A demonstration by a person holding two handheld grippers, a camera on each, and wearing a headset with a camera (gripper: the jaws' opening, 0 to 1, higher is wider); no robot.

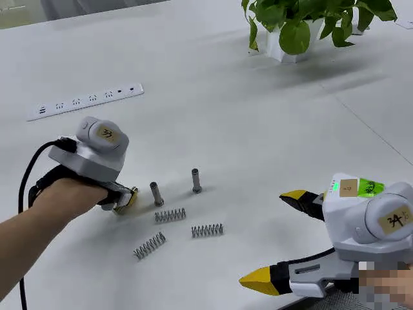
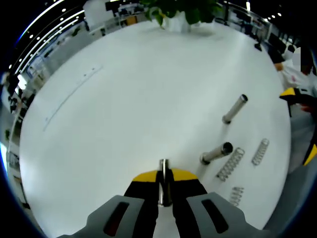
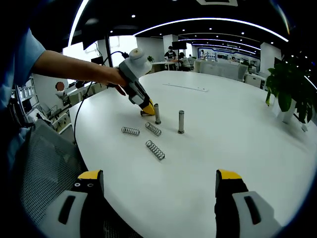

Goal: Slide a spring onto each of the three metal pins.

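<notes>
Steel against a white table [image 1: 258, 129]: the near pin [image 1: 156, 193] and the far pin [image 1: 195, 180] stand upright, side by side but apart. Three springs [image 1: 170, 215] lie loose on the surface just in front of them, none on a pin. The left gripper [image 1: 124, 200] sits low at the tabletop just beside the near pin, its yellow-tipped jaws drawn narrow. The head view does not make clear what is between them, but the left gripper view does: the held pin [image 2: 163, 179], a slim metal shaft clamped between the jaws and pointing forward. The right gripper [image 1: 277, 239] hangs well apart from the parts, by the table's near edge. Its jaws are spread wide with nothing between them, as its own view confirms. That view also takes in the person's bare forearm and a blue sleeve [image 3: 25, 54]. Farther back, the head view shows a white power strip [image 1: 84, 101] and a potted plant [image 1: 293, 29].
</notes>
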